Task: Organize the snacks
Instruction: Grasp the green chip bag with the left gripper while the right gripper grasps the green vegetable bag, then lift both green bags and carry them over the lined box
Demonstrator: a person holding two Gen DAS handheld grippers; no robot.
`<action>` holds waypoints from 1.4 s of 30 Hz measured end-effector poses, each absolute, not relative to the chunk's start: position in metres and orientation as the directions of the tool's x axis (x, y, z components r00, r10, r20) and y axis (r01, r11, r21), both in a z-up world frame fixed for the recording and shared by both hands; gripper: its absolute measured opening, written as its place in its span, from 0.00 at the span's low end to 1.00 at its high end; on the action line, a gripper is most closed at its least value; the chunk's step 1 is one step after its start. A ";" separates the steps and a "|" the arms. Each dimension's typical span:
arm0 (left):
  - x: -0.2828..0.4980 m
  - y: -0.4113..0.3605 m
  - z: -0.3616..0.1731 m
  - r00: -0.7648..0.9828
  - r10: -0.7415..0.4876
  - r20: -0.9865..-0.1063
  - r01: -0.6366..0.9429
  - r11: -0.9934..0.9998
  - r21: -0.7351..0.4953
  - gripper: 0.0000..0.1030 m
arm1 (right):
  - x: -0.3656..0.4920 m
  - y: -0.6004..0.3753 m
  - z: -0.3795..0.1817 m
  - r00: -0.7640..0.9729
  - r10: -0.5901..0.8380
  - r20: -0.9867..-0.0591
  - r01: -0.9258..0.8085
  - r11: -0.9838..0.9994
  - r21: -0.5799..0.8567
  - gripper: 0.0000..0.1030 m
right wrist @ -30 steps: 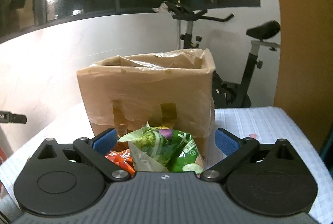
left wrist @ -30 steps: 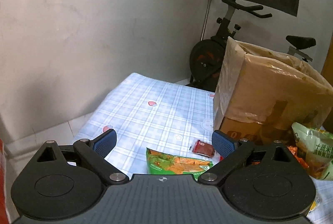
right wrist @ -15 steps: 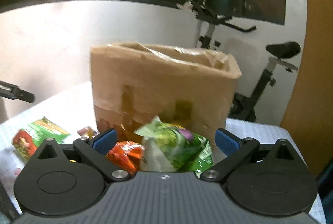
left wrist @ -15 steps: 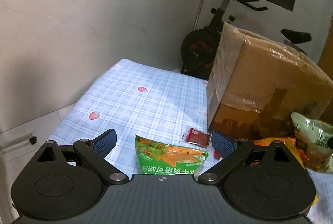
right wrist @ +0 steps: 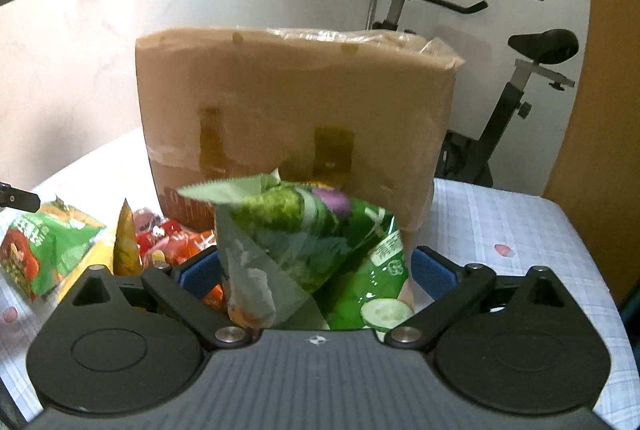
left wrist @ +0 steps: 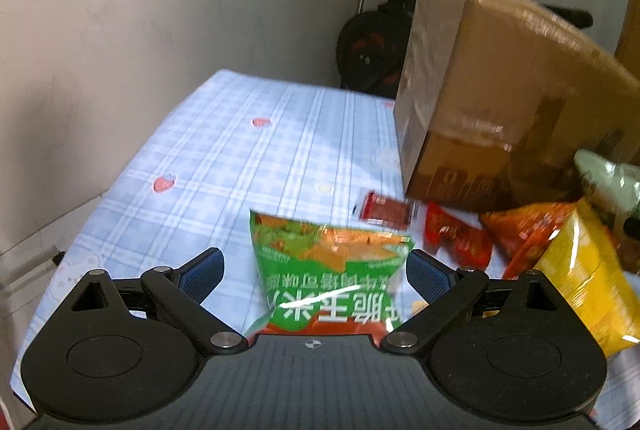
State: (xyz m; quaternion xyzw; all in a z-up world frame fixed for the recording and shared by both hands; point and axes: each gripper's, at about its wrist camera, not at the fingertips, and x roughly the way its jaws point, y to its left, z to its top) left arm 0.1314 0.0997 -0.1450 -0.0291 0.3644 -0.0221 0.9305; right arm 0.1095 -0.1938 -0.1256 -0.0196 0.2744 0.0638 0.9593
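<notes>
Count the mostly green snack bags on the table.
2. One green corn-chip bag lies between the left gripper's fingers; one green cucumber-print bag stands between the right gripper's closing fingers, before the cardboard box. Others may be hidden.

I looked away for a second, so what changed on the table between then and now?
Both grippers came down closer to the snacks. The left gripper now straddles the green chip bag, jaws open. The right gripper straddles the cucumber bag, jaws closing. Nothing is gripped yet. The cardboard box and other packets stayed put.
</notes>
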 end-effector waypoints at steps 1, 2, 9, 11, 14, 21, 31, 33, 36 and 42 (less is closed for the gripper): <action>0.133 0.100 -0.148 0.724 -0.062 -0.687 0.018 0.997 -0.070 0.96 | 0.110 -0.194 -0.127 0.839 0.114 -0.532 -0.136 0.991 -0.003 0.91; 0.134 0.101 -0.150 0.717 -0.060 -0.695 0.016 0.997 -0.070 0.96 | 0.110 -0.194 -0.128 0.839 0.119 -0.532 -0.140 0.990 0.001 0.91; 0.140 0.099 -0.164 0.691 -0.070 -0.719 0.019 0.997 -0.079 0.96 | 0.109 -0.197 -0.129 0.838 0.135 -0.529 -0.140 0.990 0.030 0.86; 0.143 0.097 -0.169 0.682 -0.066 -0.728 0.016 0.997 -0.075 0.96 | 0.109 -0.196 -0.129 0.836 0.135 -0.532 -0.140 0.990 0.030 0.86; 0.144 0.094 -0.174 0.675 -0.064 -0.735 0.011 0.997 -0.077 0.96 | 0.111 -0.196 -0.127 0.830 0.139 -0.540 -0.147 0.989 0.027 0.87; 0.145 0.095 -0.175 0.687 -0.044 -0.725 -0.037 0.995 -0.095 0.77 | 0.119 -0.194 -0.128 0.826 0.142 -0.546 -0.147 0.989 0.034 0.89; 0.126 0.099 -0.150 0.735 -0.055 -0.676 -0.049 0.990 -0.134 0.76 | 0.117 -0.203 -0.126 0.829 0.152 -0.538 -0.138 0.988 0.067 0.75; 0.124 0.098 -0.144 0.744 -0.058 -0.666 -0.049 0.989 -0.141 0.76 | 0.116 -0.203 -0.125 0.827 0.148 -0.542 -0.134 0.989 0.065 0.74; 0.122 0.094 -0.135 0.762 -0.062 -0.645 -0.038 0.989 -0.140 0.76 | 0.113 -0.203 -0.121 0.834 0.145 -0.532 -0.134 0.989 0.061 0.74; 0.120 0.083 -0.115 0.795 -0.083 -0.602 -0.010 0.989 -0.150 0.76 | 0.102 -0.207 -0.110 0.854 0.145 -0.501 -0.130 0.989 0.064 0.74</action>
